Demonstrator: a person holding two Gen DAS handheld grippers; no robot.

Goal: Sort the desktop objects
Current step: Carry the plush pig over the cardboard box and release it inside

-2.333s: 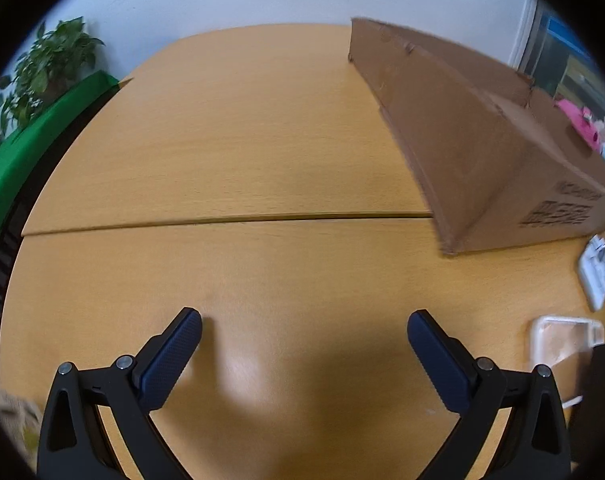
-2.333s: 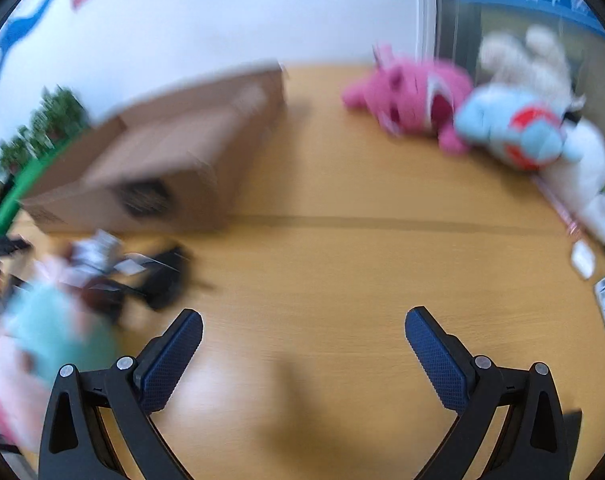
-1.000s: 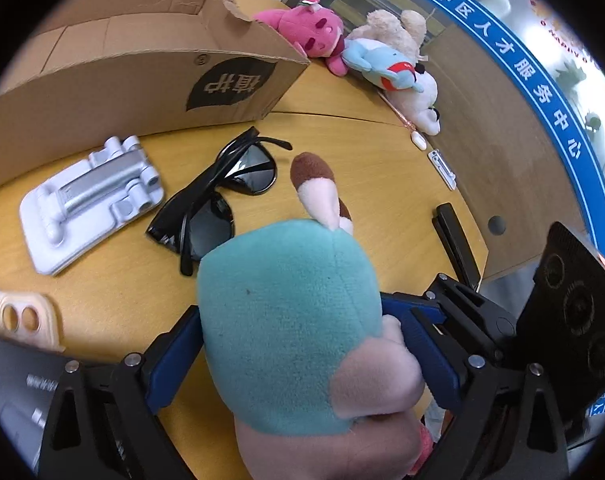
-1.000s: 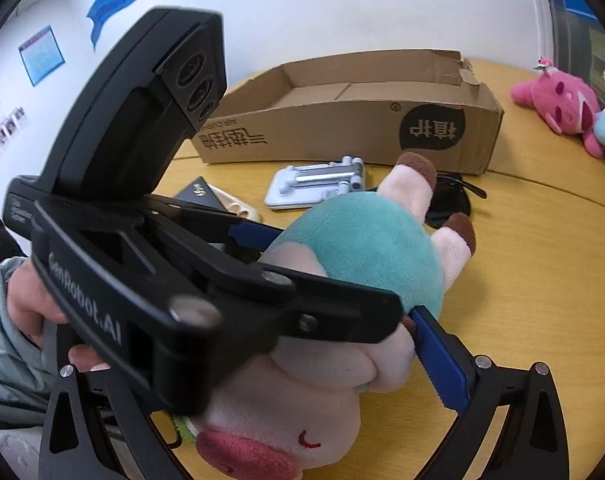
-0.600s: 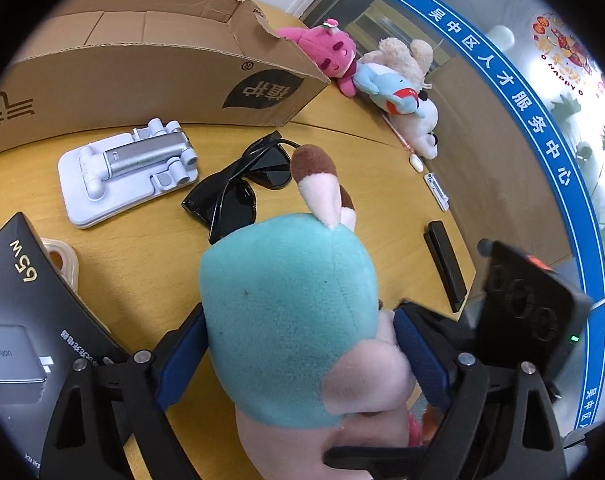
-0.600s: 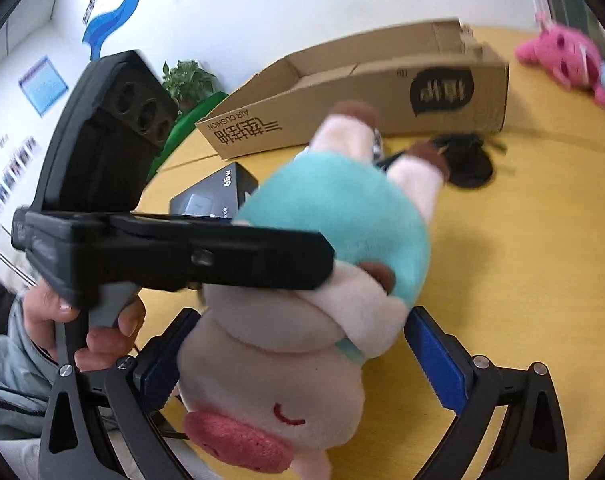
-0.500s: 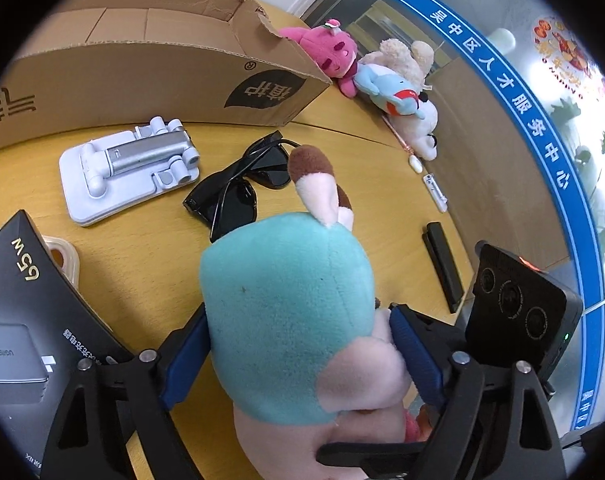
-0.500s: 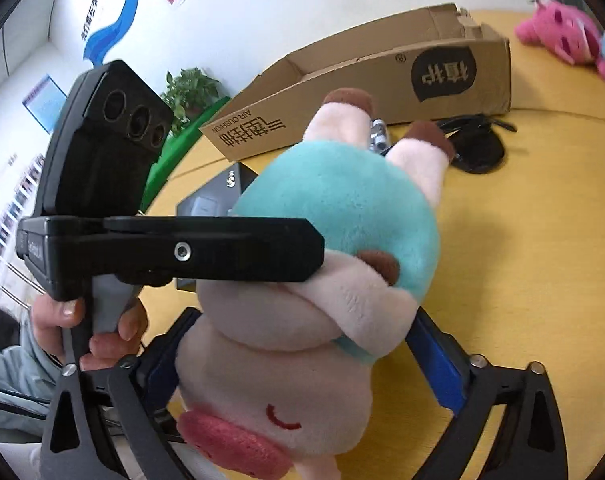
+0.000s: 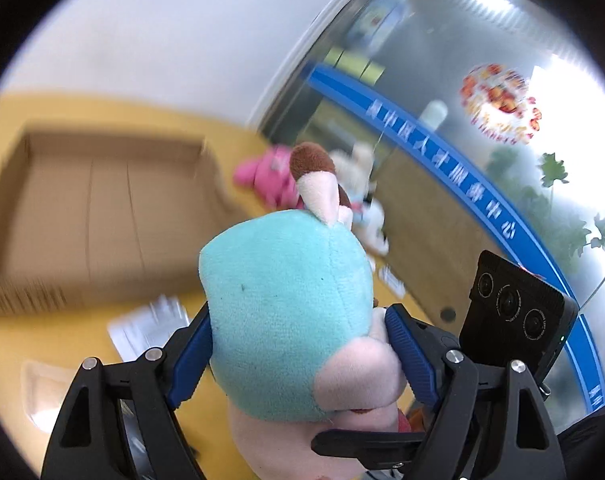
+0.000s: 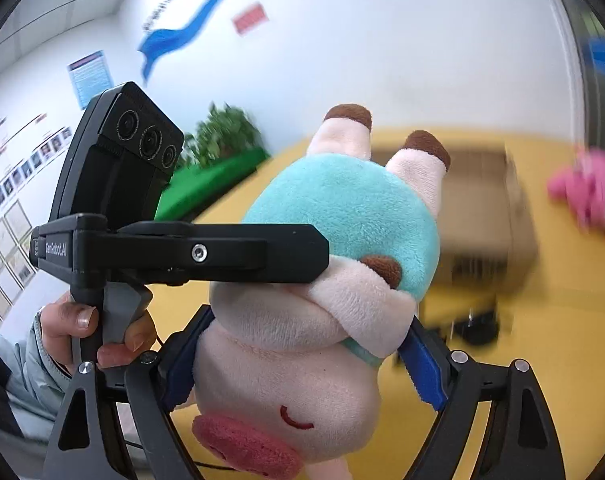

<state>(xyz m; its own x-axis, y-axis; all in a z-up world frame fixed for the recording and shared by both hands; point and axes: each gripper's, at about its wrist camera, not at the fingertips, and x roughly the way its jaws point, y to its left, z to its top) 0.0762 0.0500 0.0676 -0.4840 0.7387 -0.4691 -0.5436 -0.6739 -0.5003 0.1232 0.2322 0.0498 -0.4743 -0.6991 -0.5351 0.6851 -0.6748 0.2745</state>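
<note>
The plush pig (image 10: 334, 264), teal-bodied with pink limbs and brown hooves, hangs upside down above the yellow table (image 10: 542, 360). Left gripper (image 9: 298, 352) and right gripper (image 10: 302, 360) both pinch it; the right's jaws are closing.

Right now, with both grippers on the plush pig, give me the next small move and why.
Probably carry the plush pig toward the open cardboard box. Left gripper and right gripper, its jaws closing, both clamp it clear of the table; the box looks empty.
</note>
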